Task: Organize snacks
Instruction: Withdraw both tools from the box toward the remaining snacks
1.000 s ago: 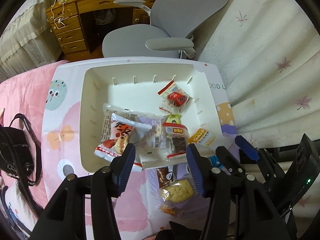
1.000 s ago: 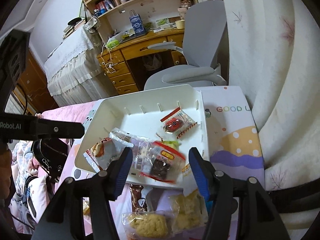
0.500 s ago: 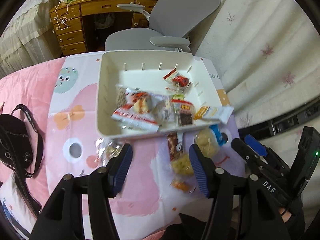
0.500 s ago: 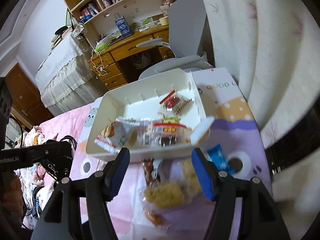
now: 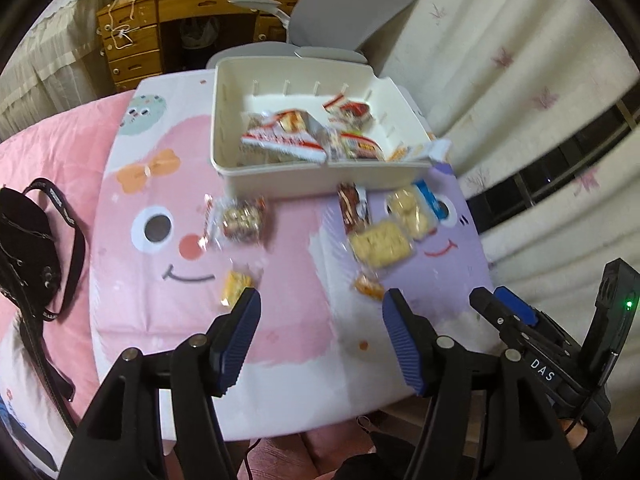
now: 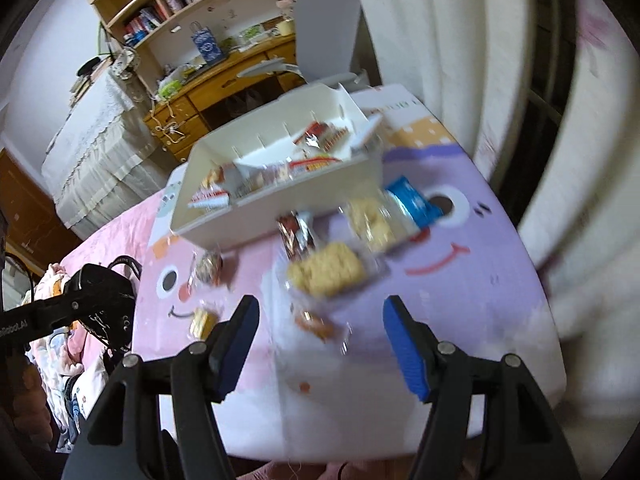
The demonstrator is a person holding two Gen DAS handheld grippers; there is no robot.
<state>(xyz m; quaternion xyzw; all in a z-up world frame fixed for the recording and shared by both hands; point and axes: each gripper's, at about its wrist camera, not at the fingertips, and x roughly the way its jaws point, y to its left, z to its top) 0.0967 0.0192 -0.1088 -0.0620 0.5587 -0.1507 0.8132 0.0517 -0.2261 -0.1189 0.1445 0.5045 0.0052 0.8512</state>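
Both frames motion-blurred; details of small packets uncertain.

Left tongs (image 5: 320, 336): jaws apart and opening, nothing between them. They hang over the near part of the cartoon-face mat (image 5: 288, 336) that covers the bench. Right tongs (image 6: 320, 336): jaws apart to a similar width, nothing between the pads, above the near edge of the same mat. In the left wrist view the right tongs also show at the lower right edge (image 5: 504, 312).

White storage box (image 5: 320, 172): at the far side of the mat, open-topped, slots along the inner walls. Inside: a red-and-white packet (image 5: 280, 136), another red packet (image 5: 352, 112) toward the far right corner, and more wrappers along the near wall. One wrapper (image 5: 424, 152) hangs over the box's right near corner.

Loose snacks on the mat, just in front of the box:
- brown wrapped bar (image 5: 354, 208), touching the square cracker pack
- square cracker pack in clear wrap (image 5: 380, 244)
- round-cookie pack with blue end (image 5: 416, 208), just right of the bar
- small orange snack (image 5: 368, 286), nearest the left tongs' right finger
- clear pack with dark mixed contents (image 5: 240, 220), to the left, over the pink face
- small yellow packet (image 5: 236, 288), just beyond the left finger (image 5: 236, 340) of the left tongs

Black strapped bag (image 5: 28, 248) lies on the pink bedding left of the mat. Grey office chair (image 5: 352, 4) and wooden desk (image 5: 168, 12) behind the box.
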